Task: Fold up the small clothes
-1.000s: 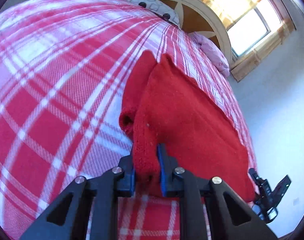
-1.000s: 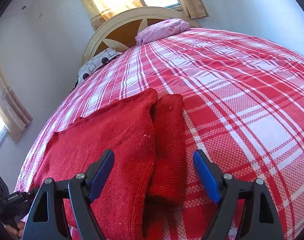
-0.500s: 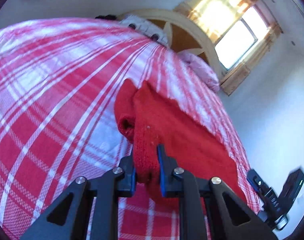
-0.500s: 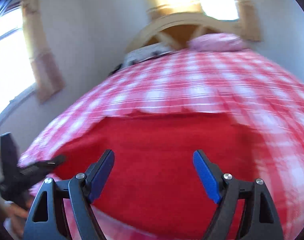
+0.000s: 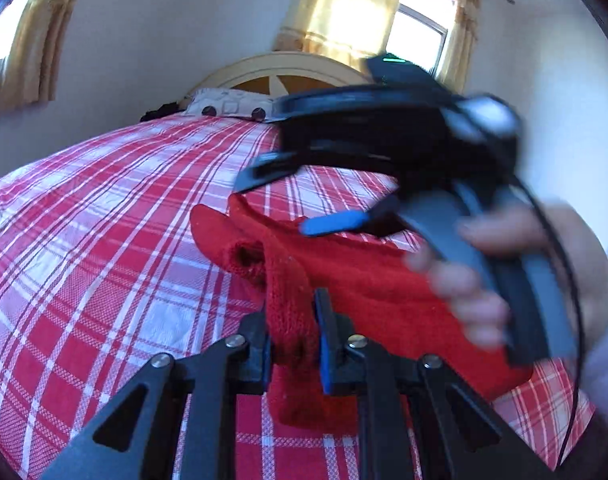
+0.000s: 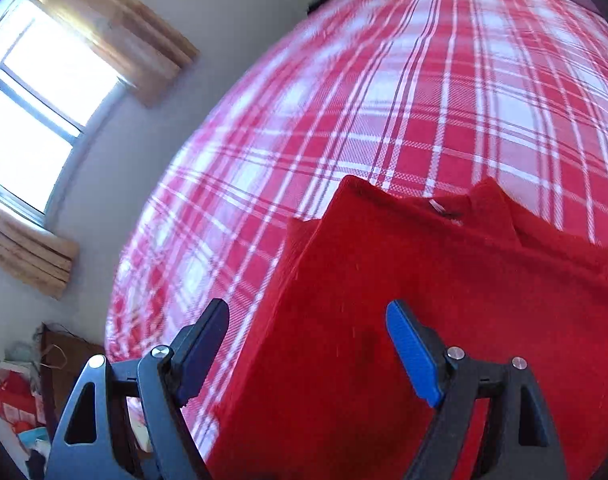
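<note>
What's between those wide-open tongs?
Nothing is gripped: the right tongs hang open above the red knitted sweater, shown in the right wrist view.

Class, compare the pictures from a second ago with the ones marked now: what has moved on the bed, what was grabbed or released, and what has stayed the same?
The right gripper swung across from the folded sleeve side of the red knitted sweater to its opposite edge, and now shows close in the left wrist view. Nothing was grabbed or released. The left gripper stays shut on the sweater's folded edge, the right stays open and empty, and the sweater still lies on the red-and-white checked bedspread.
</note>
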Demonstrator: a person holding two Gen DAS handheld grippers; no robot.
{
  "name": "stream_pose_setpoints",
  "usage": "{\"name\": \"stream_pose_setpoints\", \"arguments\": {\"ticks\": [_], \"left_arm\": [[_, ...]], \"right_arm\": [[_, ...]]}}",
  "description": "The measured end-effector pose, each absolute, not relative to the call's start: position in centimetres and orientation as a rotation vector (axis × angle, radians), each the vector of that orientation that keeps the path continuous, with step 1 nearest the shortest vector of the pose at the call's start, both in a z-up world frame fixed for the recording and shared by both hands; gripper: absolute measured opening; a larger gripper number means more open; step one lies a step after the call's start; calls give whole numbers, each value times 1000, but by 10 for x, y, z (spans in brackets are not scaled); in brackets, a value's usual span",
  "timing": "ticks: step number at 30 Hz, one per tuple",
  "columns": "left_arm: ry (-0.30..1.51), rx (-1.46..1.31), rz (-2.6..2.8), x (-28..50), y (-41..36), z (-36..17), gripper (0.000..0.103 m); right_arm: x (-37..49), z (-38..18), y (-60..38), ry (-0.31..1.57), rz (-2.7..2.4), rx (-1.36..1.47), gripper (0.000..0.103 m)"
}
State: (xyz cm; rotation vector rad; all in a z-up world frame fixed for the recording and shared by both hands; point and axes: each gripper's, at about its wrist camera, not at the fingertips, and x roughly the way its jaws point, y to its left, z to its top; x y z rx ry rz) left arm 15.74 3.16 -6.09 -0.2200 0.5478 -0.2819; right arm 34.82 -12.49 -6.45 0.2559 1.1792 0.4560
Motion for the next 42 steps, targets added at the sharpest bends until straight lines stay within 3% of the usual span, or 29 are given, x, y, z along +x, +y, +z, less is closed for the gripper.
{"name": "stream_pose_setpoints", "arguments": {"ticks": [13,20,22,24,27,29,35,42], "left_arm": [[544,-203,-280,157,24,-72,18],[553,-193,-271,149,18,-70,18],[560,-192,-271,148,17,-70,18],[565,-194,-271,147,16,-70,18],[563,-189,-268,146,19,-68,18],[568,-199,-275,147,19,-65,18],[531,-162,-319,145,-1,-49,16],[468,-52,-449,135,-59,-30,16]], "right_arm": [[402,-118,-30,1405,387,-322,82],[383,-135,-21,1364,310,-552,82],[384,-131,-29,1355,296,-505,81],[385,-123,-44,1342,296,-432,50],[387,-103,-93,1319,347,-151,32],[385,-92,-128,1288,387,52,25],[350,-61,-252,1089,418,578,18],[291,-43,-348,930,379,699,17]]}}
